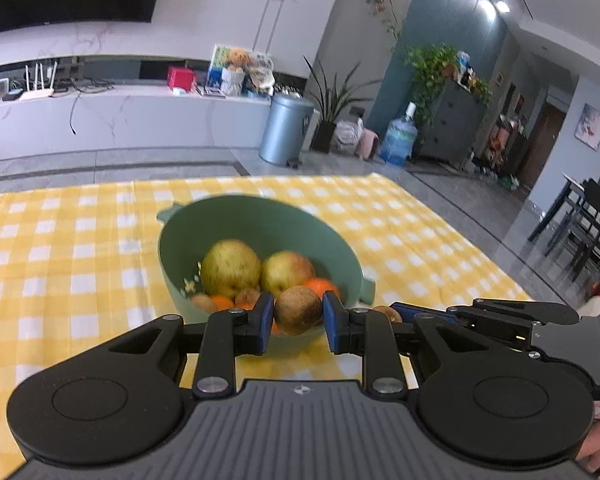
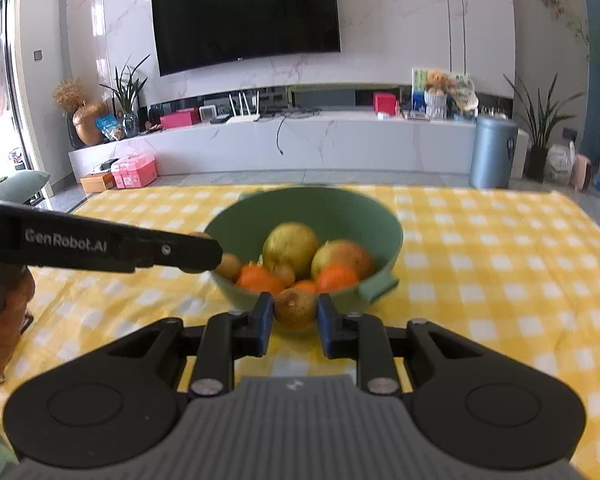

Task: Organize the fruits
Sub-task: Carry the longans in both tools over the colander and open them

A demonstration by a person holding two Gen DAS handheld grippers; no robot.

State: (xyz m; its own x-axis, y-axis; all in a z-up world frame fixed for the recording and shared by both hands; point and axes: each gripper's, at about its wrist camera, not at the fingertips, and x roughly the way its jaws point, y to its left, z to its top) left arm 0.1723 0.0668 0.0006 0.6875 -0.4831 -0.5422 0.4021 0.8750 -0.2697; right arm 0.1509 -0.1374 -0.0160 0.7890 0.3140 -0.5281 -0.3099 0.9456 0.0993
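From the left wrist camera, the near rim of the round green plastic bowl (image 1: 260, 224) is hidden behind the left gripper (image 1: 298, 316), and the smaller fruit at the bottom is only partly seen. The jaws are closed tight on a brown, rough-skinned kiwi (image 1: 299, 310), held in front of the bowl. Behind it lie a large yellow-green pear (image 1: 231, 266), a yellow-red apple (image 1: 286, 272) and pieces of orange tangerine (image 1: 320, 285) (slightly blurred). At the right edge the right gripper (image 1: 404, 312) enters sideways; a second brown kiwi (image 1: 386, 312) peeps out at its tip, mostly covered. The bowl stands on the yellow-and-white checked cloth over the tabletop (image 1: 80, 248).

From the right wrist camera, the right gripper's jaws pinch that small brown kiwi at the bowl's near rim, which it hides. The left gripper reaches in from the left, its tip covering the bowl's left edge, with the first kiwi showing only in part. Pear, apple and tangerines sit heaped inside.
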